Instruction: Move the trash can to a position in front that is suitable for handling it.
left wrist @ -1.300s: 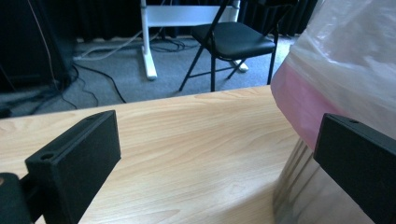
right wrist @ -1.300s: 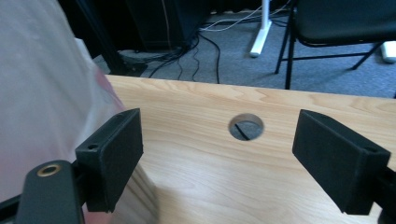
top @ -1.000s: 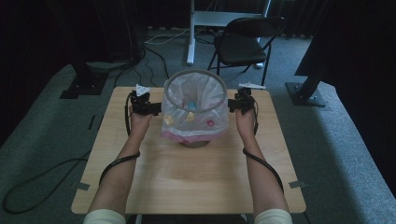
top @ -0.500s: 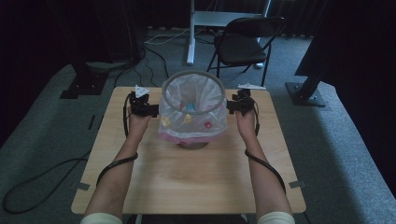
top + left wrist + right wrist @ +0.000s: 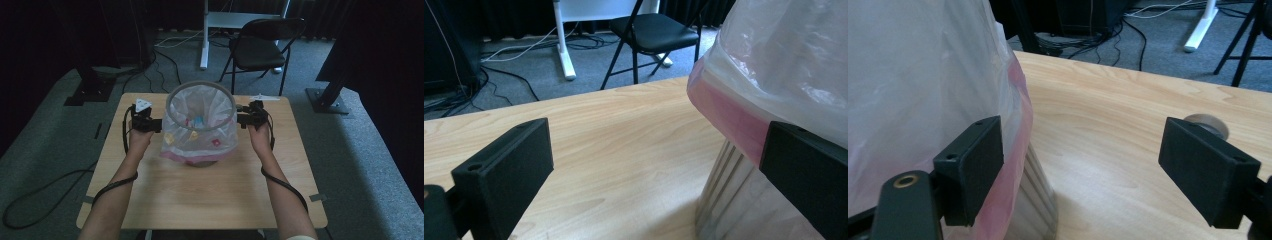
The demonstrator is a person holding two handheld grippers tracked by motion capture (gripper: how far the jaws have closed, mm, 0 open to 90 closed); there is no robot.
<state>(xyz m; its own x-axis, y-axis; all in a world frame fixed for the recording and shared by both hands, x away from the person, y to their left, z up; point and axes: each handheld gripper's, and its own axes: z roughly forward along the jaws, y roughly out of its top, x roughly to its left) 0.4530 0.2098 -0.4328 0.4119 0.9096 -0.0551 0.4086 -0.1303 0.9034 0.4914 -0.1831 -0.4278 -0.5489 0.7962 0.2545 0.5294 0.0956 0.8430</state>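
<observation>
The left gripper (image 5: 156,125), jaws spread wide and grasping nothing, sits just left of the bin (image 5: 200,161), which stands at the table's middle with a bag (image 5: 200,131) draped over it. The right gripper (image 5: 241,119), likewise released, sits just right of the bin. The loose bag could slip off if a jaw snags it. The wooden table (image 5: 200,200) stands on grey carpet (image 5: 360,165); beyond the bin is a black chair (image 5: 260,47).
</observation>
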